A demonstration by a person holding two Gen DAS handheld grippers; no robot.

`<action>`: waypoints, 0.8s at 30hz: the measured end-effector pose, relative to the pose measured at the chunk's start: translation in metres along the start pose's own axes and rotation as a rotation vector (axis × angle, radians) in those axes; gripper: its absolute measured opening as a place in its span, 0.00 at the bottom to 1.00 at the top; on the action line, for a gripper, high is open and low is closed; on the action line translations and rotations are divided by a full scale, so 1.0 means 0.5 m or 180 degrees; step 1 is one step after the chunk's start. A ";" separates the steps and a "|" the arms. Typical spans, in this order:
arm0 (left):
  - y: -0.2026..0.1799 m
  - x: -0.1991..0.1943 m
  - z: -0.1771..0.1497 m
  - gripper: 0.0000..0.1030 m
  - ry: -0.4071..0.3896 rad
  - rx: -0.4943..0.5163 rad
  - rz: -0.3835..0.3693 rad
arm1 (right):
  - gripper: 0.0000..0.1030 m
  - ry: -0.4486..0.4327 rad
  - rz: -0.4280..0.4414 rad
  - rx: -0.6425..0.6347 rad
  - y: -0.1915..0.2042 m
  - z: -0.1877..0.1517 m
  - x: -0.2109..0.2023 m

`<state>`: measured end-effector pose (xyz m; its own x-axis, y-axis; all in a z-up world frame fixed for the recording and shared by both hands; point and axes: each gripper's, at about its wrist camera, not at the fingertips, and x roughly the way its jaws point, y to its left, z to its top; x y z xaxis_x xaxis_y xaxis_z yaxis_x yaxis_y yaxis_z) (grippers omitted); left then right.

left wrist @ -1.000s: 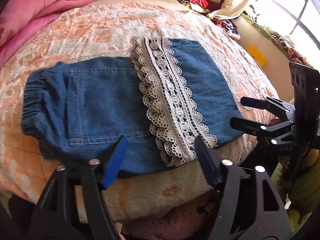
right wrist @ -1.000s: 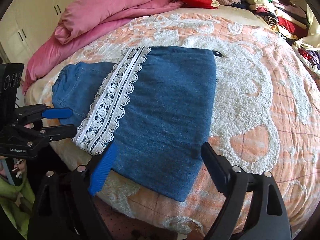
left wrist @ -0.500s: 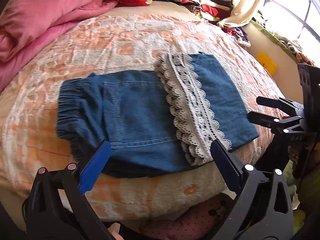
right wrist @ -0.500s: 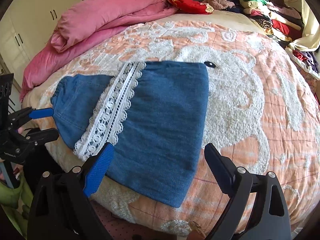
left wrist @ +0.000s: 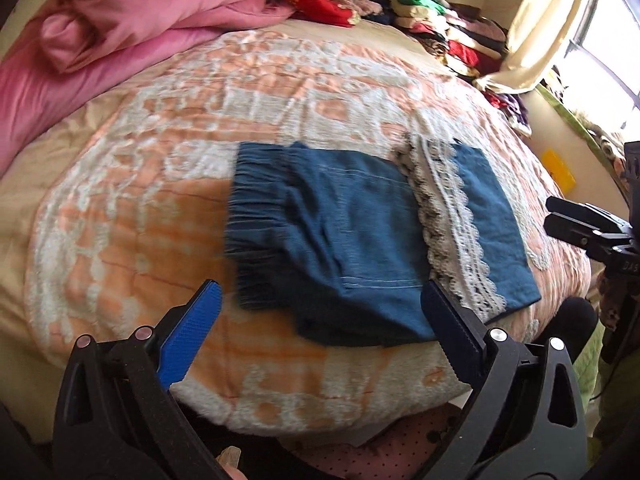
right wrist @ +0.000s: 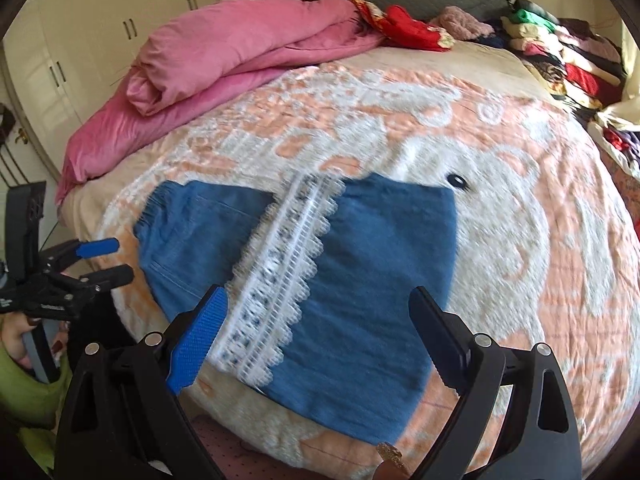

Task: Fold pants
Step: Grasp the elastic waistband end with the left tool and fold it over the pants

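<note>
Both grippers have pulled back from the blue denim pants with a white lace-trimmed hem (left wrist: pixel 372 240) over the last second, and the garment now sits smaller and farther off in both wrist views. The left gripper (left wrist: pixel 316 330) hangs released and empty over the near edge of the bed, its jaws spread wide. The right gripper (right wrist: pixel 316 338) is likewise spread and empty, held above the near edge.

The pants lie flat near the near edge of the peach and white patterned bedspread (right wrist: pixel 520 240), the leg part folded over so the lace band runs across the middle and the gathered elastic waistband is at the left end. With nothing gripped and both tools backing off, this fold looks finished; the bundle is still fairly long, so one more fold from the waistband end may be intended, but that is only a guess. Both views are blurred by motion, so fine creases cannot be judged.

A rumpled pink quilt (right wrist: pixel 224 56) is heaped at the far left of the bed, red patterned clothing (right wrist: pixel 404 26) lies at the far edge, and a stack of folded clothes (right wrist: pixel 560 52) fills the far right. All are well apart from the pants, and nothing blocks a fresh approach.
</note>
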<state>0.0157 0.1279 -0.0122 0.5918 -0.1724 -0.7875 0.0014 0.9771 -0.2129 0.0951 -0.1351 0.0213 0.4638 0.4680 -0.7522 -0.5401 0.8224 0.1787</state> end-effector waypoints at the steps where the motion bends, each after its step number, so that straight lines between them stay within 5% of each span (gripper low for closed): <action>1: 0.008 -0.001 -0.002 0.91 0.0002 -0.0033 0.0001 | 0.89 0.0000 0.0025 -0.0019 0.008 0.009 0.003; 11: 0.069 0.002 -0.021 0.91 0.0079 -0.0297 -0.0062 | 0.89 0.0092 0.0322 -0.0283 0.092 0.085 0.049; 24: 0.065 0.035 -0.040 0.91 0.0194 -0.0535 -0.0521 | 0.89 0.0342 0.0616 -0.0660 0.189 0.166 0.149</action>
<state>0.0100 0.1541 -0.0444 0.5450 -0.3391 -0.7668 -0.0438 0.9018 -0.4299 0.1372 0.0042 0.0349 0.2671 0.5637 -0.7816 -0.7483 0.6324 0.2003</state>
